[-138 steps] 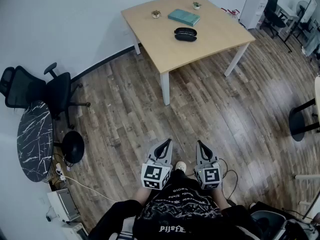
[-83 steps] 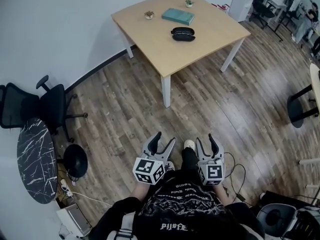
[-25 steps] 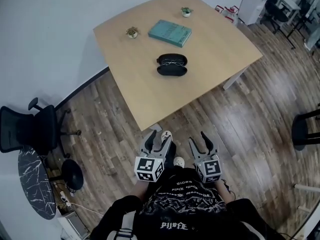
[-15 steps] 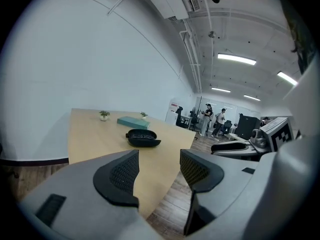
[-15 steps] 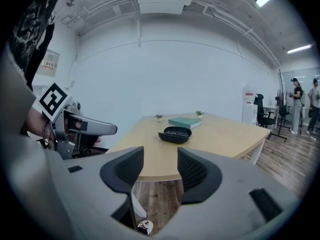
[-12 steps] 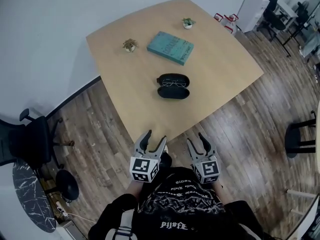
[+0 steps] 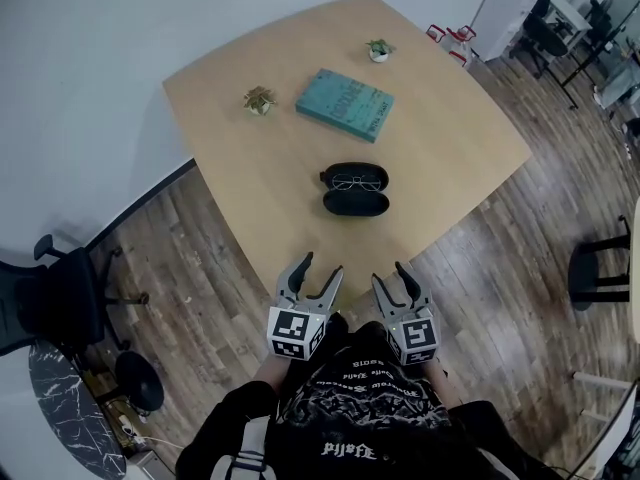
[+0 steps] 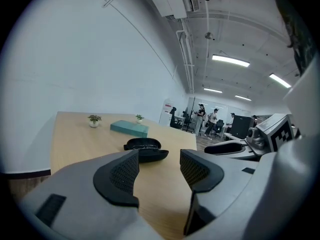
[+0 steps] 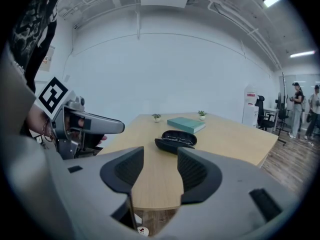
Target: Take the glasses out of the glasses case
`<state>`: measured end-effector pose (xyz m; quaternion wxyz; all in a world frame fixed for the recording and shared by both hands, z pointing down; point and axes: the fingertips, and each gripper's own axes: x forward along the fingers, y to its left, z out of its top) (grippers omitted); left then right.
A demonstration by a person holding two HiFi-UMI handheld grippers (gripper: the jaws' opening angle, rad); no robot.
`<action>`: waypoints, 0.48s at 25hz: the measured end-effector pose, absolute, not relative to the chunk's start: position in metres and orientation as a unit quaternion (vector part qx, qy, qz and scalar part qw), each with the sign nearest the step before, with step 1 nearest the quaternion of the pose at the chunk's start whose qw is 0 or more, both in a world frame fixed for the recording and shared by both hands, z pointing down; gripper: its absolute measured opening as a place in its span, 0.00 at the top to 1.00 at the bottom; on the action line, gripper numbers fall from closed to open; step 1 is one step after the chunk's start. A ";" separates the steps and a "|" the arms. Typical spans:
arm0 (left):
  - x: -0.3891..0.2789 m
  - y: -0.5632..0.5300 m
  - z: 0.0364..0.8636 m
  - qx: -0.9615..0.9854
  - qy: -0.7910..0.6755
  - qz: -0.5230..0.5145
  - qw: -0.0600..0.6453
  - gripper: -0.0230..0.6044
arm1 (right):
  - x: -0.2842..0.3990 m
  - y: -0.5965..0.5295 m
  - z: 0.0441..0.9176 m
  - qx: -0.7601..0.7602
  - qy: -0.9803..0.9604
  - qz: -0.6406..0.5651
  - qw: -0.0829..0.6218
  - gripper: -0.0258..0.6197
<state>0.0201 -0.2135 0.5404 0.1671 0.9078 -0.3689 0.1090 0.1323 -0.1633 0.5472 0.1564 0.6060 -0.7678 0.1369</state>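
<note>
1. Floor point(image 7: 480, 258) of dark wood planks is seen under everything, and a black office chair point(image 7: 50, 298) is parked at its left edge.
2. A pale wooden desk point(image 7: 440, 138) is set ahead of the person, with one corner turned toward them.
3. The left tool point(image 7: 320, 266) and the right tool point(image 7: 391, 274) are held side by side just short of that near corner, clear of the desk. The jaws of each are spread apart, and nothing is gripped between them.
4. A teal book point(image 7: 344, 105) is laid flat on the far part of the desk.
5. A black glasses case point(image 7: 356, 203) is laid open near the middle of the desk, between the book and the tools and well apart from both tools.
6. Two small potted plants are placed on the desk: one point(image 7: 258, 99) just left of the book, the other point(image 7: 378, 50) beyond it by the far edge.
7. The glasses point(image 7: 358, 180) are seen lying inside the far half of the open case.
</note>
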 end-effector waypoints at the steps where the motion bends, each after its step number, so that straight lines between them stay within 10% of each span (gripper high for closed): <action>1: 0.020 -0.218 0.539 0.909 -0.367 0.108 0.164 0.55 | 0.133 -0.167 0.547 0.608 -0.766 0.135 0.157 0.62; 12: 0.013 -0.244 0.534 0.898 -0.395 0.102 0.163 0.54 | 0.136 -0.214 0.530 0.588 -0.783 0.108 0.173 0.62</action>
